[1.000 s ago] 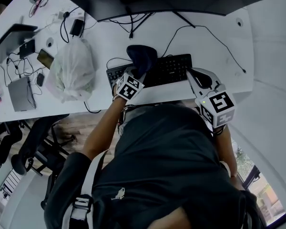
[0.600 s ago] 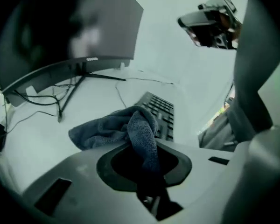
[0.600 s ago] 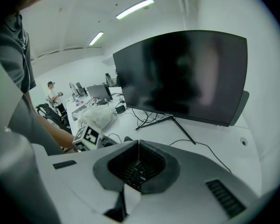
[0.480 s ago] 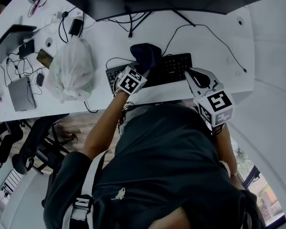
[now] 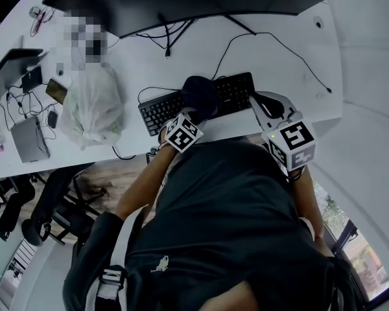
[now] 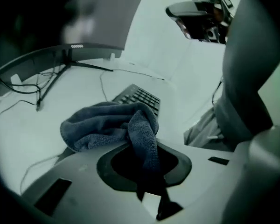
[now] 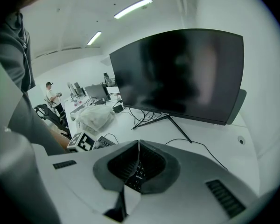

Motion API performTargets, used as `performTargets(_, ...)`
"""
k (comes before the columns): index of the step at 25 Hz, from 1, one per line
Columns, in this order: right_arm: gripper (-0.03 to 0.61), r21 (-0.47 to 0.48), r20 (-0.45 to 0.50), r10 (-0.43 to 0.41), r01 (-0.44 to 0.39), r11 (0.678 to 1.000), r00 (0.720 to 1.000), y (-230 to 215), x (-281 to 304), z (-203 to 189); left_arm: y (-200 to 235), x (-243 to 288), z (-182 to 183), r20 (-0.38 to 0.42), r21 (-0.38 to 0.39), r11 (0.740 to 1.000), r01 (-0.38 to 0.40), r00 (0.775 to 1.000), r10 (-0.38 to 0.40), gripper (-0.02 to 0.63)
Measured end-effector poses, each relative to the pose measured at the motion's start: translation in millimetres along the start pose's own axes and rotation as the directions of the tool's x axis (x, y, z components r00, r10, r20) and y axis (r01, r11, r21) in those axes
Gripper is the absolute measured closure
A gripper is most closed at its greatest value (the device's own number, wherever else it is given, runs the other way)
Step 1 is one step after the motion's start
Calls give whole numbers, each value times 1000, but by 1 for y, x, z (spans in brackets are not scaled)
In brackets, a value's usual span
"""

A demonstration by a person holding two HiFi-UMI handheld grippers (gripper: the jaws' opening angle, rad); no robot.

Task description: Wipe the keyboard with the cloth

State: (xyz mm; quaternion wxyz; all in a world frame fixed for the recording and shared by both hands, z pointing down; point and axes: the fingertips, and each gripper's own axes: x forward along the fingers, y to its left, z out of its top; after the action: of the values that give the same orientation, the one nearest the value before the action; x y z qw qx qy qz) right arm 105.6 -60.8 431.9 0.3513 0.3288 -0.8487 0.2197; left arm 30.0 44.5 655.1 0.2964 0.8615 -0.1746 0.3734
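A black keyboard (image 5: pixel 230 94) lies on the white desk (image 5: pixel 149 63) in front of the monitor. A dark blue cloth (image 5: pixel 200 96) rests bunched on the keyboard's middle. My left gripper (image 5: pixel 192 116) is shut on the cloth's near edge. In the left gripper view the cloth (image 6: pixel 107 127) bulges out of the left gripper (image 6: pixel 143 149), with the keyboard (image 6: pixel 141 97) beyond it. My right gripper (image 5: pixel 264 106) hovers at the keyboard's right end, jaws together and empty. In the right gripper view the right gripper (image 7: pixel 139 147) shows keys (image 7: pixel 135 171) below it.
A large dark monitor (image 7: pixel 177 73) on a thin stand fills the back of the desk. Cables (image 5: pixel 272 41) trail behind the keyboard. A white plastic bag (image 5: pixel 94 105) sits to the left, with phones, chargers and a laptop (image 5: pixel 27 138) beyond it. The desk edge runs just under the grippers.
The left gripper and the cloth have slid rightward along the keyboard, from near its left part to its middle. The right gripper has barely moved.
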Motion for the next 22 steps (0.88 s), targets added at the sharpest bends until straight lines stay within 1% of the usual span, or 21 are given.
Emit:
performTargets(2, 568, -2, 1, 6, -6, 1000, 1000, 0, 1, -1, 38, -11, 21, 43, -20, 997, -79, 996, 80, 551)
performTargets(3, 568, 2, 1, 6, -6, 1000, 1000, -1, 2, -1, 55, -15, 28, 51, -41, 994, -101, 993, 103, 551)
performTargets(5, 568, 15, -5, 3, -3, 1000, 1000, -2, 2, -3, 66, -16, 33, 54, -98, 991, -91, 994, 96, 551)
performTargets(6, 568, 19, -8, 3, -3, 1000, 1000, -2, 2, -4, 61, -12, 30, 57, -120, 990, -77, 995, 84, 551)
performTargets(8, 568, 19, -10, 7, -7, 1000, 1000, -3, 3, -6, 39, -3, 20, 52, -123, 991, -56, 997, 63, 551)
performTargets(9, 568, 18, -10, 7, -7, 1000, 1000, -5, 3, -6, 24, 2, 14, 36, -111, 993, -30, 999, 34, 551)
performTargets(10, 568, 21, -11, 4, -4, 1000, 1000, -7, 3, -5, 7, 8, 9, 12, -96, 995, 12, 1000, -10, 551)
performTargets(12, 568, 31, -14, -3, 3, 1000, 1000, -11, 2, -5, -25, 18, -1, -42, -51, 994, 97, 994, -100, 551)
performTargets(13, 568, 33, -16, -1, 1, 999, 1000, -11, 3, -5, -33, 20, -5, -61, -24, 993, 116, 991, -117, 551)
performTargets(14, 568, 32, -16, 5, -4, 999, 1000, -10, 4, -5, -33, 21, -4, -66, -1, 993, 114, 991, -114, 551)
performTargets(16, 568, 23, -16, 18, -17, 1000, 1000, -10, 7, -4, -13, 16, 12, -34, 20, 997, 72, 997, -71, 551)
performTargets(19, 568, 18, -30, 27, -27, 999, 999, -10, 11, -8, 40, 5, 42, 25, 8, 1000, -7, 1000, 7, 551)
performTargets(20, 568, 19, -33, 30, -29, 999, 999, -9, 12, -9, 52, 2, 47, 30, -11, 1000, -13, 999, 14, 551)
performTargets(22, 568, 20, -32, 30, -30, 999, 999, -8, 13, -9, 53, 3, 47, 26, -63, 998, 17, 1000, -16, 551)
